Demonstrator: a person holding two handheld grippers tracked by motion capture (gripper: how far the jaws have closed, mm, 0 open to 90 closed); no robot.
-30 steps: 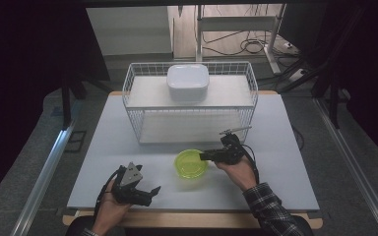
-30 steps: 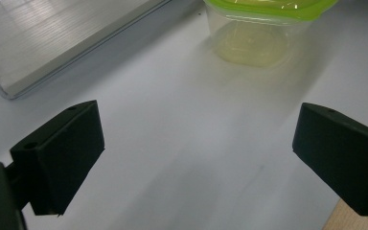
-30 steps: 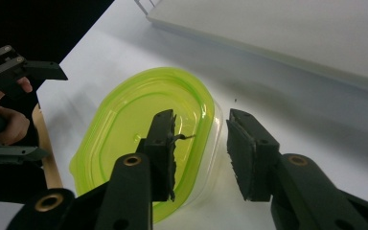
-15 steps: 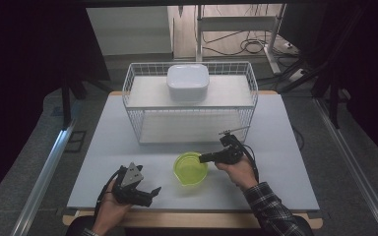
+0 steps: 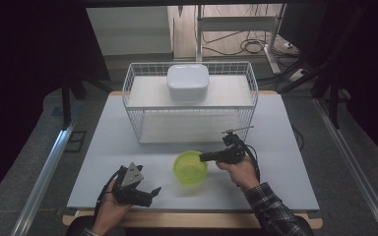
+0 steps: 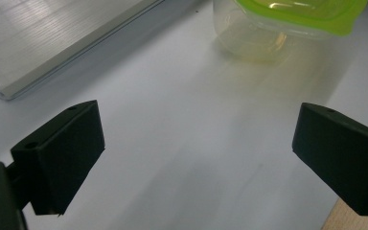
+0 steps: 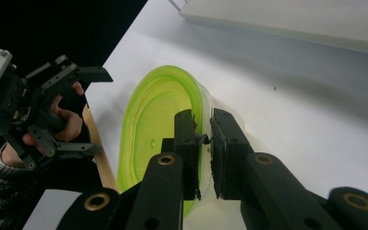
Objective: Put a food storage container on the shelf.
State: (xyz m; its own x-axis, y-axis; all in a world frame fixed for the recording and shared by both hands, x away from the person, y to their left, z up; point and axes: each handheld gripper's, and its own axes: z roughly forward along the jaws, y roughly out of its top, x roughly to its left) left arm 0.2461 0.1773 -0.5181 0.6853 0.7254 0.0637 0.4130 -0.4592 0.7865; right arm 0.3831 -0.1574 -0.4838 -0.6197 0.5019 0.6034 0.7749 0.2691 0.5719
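While your right gripper (image 7: 202,139) fingers have just been closing and clamp the green bowl (image 5: 190,167) rim, lift it level; your left gripper (image 5: 145,192) fingers stay apart, lower left.

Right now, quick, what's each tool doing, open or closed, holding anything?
Left tool: open, empty, above the white table.
Right tool: jaws have just been closing, now clamped on the rim of the round clear plastic container with the lime-green lid.
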